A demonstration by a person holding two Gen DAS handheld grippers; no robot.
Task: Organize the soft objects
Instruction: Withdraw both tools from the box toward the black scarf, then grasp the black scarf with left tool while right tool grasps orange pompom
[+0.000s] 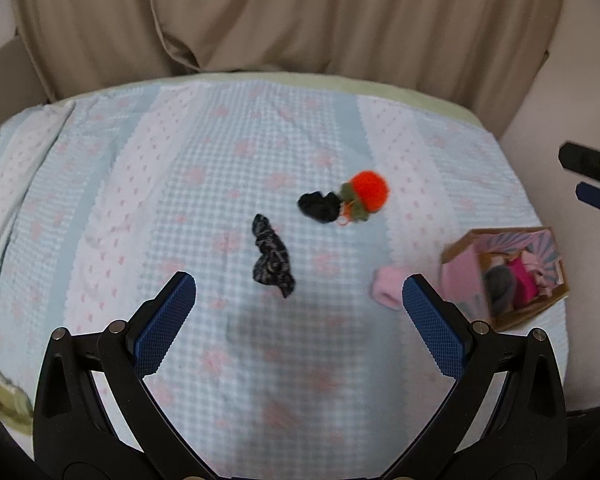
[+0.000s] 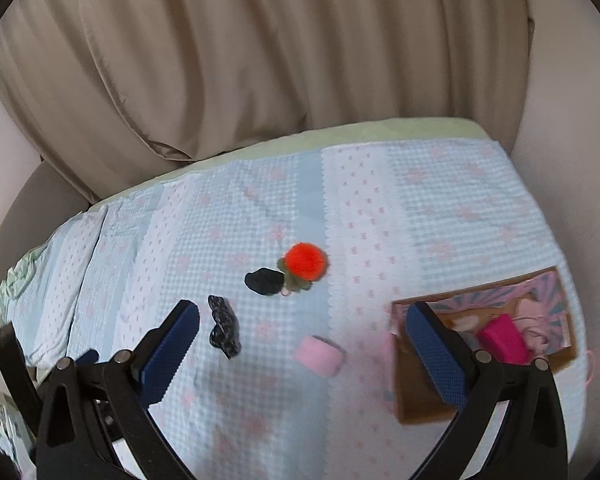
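blue-checked bedspread (image 1: 228,184) carries the loose stuff: orange pompom (image 1: 369,191) touching a black scrunchie (image 1: 318,207), a dark patterned scrunchie (image 1: 271,261) nearer, a pink roll (image 1: 386,287) just beside the cardboard box (image 1: 462,248) at the right edge. left gripper (image 1: 299,300) and right gripper (image 2: 302,328) both hang above the bed, spread wide, pinching nothing.

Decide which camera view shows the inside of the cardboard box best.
The right wrist view: the cardboard box faces it with its opening up, a magenta item inside, though one finger overlaps it. The left wrist view shows it at the edge, side-on.
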